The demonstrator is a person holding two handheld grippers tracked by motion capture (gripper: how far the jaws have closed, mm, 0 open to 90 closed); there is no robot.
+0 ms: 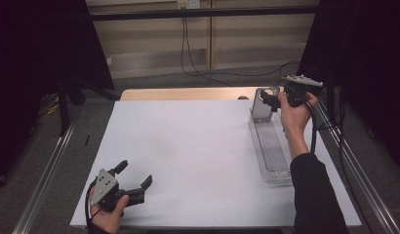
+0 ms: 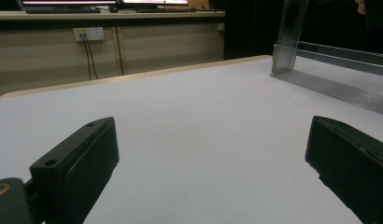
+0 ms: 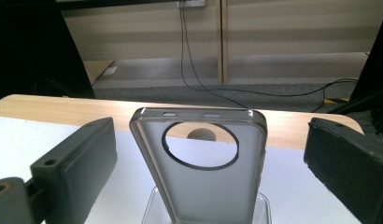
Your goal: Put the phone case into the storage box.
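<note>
a person's left tool (image 1: 135, 181) rests at the near left corner of the white worktop (image 1: 198, 156), its black jaws spread wide with nothing between them. at the far right, the right tool (image 1: 268, 99) is held up at a translucent grey phone case (image 3: 201, 163) that stands upright at the far end of a clear plastic tray (image 1: 272, 151). its jaws are apart on either side of the case, not touching it.
</note>
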